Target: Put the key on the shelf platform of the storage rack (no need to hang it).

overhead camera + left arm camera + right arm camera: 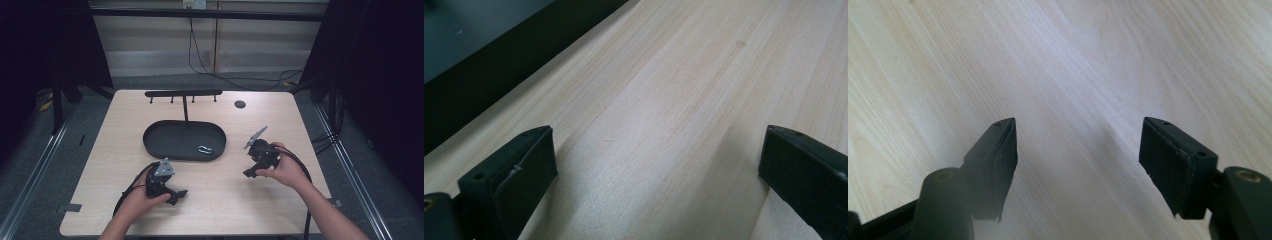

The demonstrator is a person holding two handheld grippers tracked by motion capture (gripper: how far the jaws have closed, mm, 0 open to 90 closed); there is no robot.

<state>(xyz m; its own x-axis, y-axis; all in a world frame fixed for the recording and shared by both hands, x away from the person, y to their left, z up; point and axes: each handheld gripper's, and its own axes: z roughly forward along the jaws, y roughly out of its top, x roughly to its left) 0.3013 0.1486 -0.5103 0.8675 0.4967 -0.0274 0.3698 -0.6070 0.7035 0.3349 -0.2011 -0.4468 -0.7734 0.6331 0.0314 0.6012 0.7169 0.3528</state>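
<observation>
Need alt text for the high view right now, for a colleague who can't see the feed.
A person's hands hold the left gripper and right gripper low over a light wooden table, both apart from a black oval tray. A small silver carabiner lies in the tray's right end, and a black hook rack rises on a post from the tray's far side.

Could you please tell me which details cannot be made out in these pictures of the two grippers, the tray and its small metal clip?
- Metal clip in the black tray, high view: too small to tell its exact type.
- Hooks under the rack bar, high view: small and dark, count unsure.
- Left gripper, its own view: jaw bases cut off by the bottom edge.
- Right gripper, its own view: left jaw base blurred by closeness.
</observation>
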